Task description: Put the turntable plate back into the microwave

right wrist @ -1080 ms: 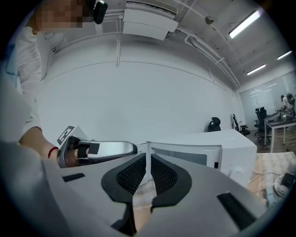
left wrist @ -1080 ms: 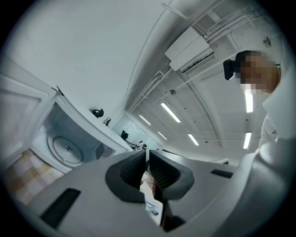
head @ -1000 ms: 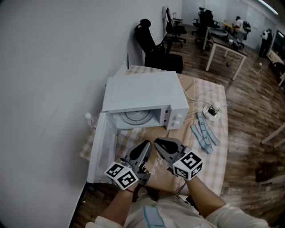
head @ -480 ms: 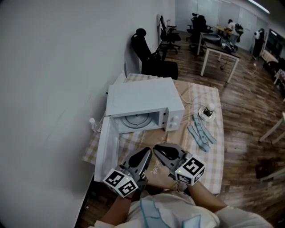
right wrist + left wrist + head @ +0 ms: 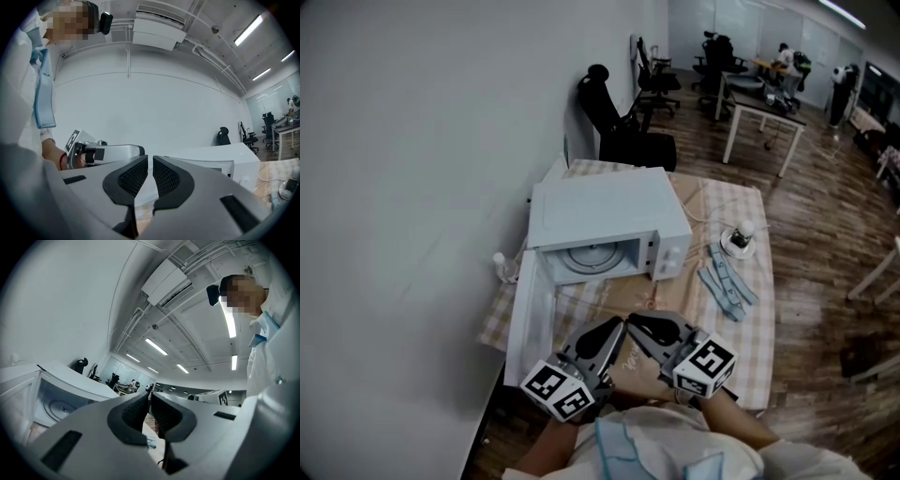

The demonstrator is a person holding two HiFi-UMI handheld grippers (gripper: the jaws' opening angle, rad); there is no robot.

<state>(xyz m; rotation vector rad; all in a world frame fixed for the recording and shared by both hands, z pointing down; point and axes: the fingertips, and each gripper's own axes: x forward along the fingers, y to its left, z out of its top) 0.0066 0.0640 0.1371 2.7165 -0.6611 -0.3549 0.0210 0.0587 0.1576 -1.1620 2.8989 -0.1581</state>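
Open microwave (image 5: pixel 609 220) on a checked tablecloth (image 5: pixel 750 281) in an office.
Its roof half hides the plate (image 5: pixel 592 255); in front, left gripper (image 5: pixel 614 325) and right gripper (image 5: pixel 631 322) nearly closed, empty.

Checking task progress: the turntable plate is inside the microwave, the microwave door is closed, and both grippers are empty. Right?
No: the head view shows the door swung open. The turntable plate does lie inside the microwave, and the left gripper and right gripper are empty.

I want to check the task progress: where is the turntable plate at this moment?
In the head view, the turntable plate lies inside the microwave, whose door stands open at the left.
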